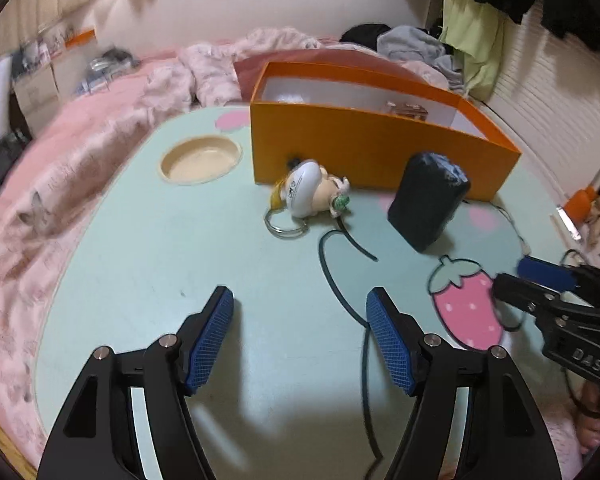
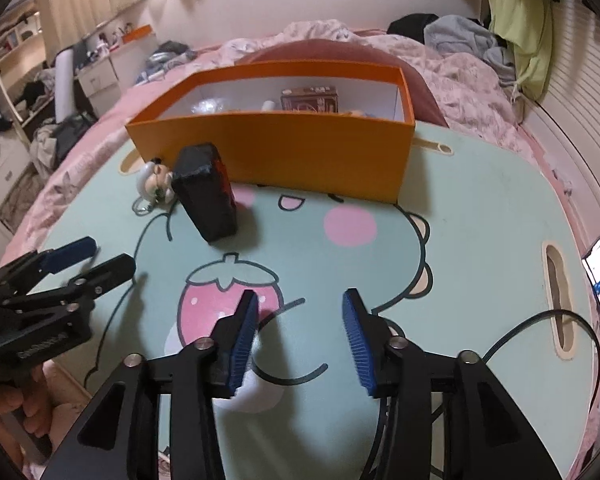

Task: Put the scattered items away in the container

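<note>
Inside the orange box [image 2: 276, 148] there's already a brown carton [image 2: 309, 99] and maybe other bits, hard to tell. Still out on the table [image 1: 180, 272], right by the box: the figurine keychain [image 1: 306, 194] and black pouch [image 1: 428, 202]. Left gripper [image 1: 300, 344] and right gripper [image 2: 300, 340] both gape wide, holding nothing.

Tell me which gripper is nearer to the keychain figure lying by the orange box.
Left, as far as the views show. The left gripper faces the keychain figure head-on across bare table; the right gripper sits off to the figure's right, past the black pouch.
</note>
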Motion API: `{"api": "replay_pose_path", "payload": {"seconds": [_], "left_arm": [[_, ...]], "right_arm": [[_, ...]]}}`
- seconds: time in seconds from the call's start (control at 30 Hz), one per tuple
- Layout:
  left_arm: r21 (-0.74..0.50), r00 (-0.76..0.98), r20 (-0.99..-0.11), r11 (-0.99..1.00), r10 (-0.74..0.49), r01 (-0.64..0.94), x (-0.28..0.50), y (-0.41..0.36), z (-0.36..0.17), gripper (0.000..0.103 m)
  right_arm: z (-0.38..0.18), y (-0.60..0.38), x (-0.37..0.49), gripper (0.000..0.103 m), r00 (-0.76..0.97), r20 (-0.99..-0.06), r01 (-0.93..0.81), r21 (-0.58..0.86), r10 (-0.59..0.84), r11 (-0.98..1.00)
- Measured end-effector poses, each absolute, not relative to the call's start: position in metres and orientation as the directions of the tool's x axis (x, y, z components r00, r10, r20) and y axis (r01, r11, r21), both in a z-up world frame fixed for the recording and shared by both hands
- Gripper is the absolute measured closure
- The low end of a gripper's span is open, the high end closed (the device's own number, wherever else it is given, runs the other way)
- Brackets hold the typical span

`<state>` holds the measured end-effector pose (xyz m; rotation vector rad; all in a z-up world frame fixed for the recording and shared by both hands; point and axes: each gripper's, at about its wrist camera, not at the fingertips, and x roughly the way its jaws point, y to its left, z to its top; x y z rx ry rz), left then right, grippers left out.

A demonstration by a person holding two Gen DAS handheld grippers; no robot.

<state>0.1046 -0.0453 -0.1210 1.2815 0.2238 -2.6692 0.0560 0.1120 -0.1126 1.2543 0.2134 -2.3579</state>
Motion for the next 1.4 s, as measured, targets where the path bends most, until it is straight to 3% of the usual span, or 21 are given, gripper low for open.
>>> {"api": "replay_pose_path", "payload": {"seconds": [0.13, 0.3, 0.4, 0.53, 1.4], "left_arm": [[-0.018, -0.614, -0.782, -0.980, -0.110, 0.199, 0.105, -0.036, -0.131, 0.000], [-0.022, -0.626, -0.772, -0.980, -0.108, 0.196, 0.107, -0.035, -0.132, 0.000], [-0.022, -0.628, -0.771, -0.980, -0.108, 0.196, 0.106, -0.035, -0.132, 0.000], [-0.023, -0.629, -0.770, -0.980, -0.107, 0.195, 0.108, -0.036, -0.132, 0.000], [-0.024, -0.630, -0.769, -0.980, -0.108, 0.197, 0.109, -0.036, -0.132, 0.000]], "right_arm": [[-0.113, 0.108, 0.062, 0.047, -0.506, -0.809, 0.464, 0.037, -0.299, -0.885], [-0.118, 0.103, 0.062, 0.019, -0.503, -0.816, 0.480, 0.011, -0.285, -0.877], [-0.119, 0.103, 0.061, 0.015, -0.501, -0.818, 0.476, 0.012, -0.283, -0.879], [-0.123, 0.106, 0.056, 0.000, -0.496, -0.827, 0.450, 0.013, -0.262, -0.893], [-0.124, 0.105, 0.054, 0.000, -0.497, -0.831, 0.442, 0.005, -0.249, -0.897]]}}
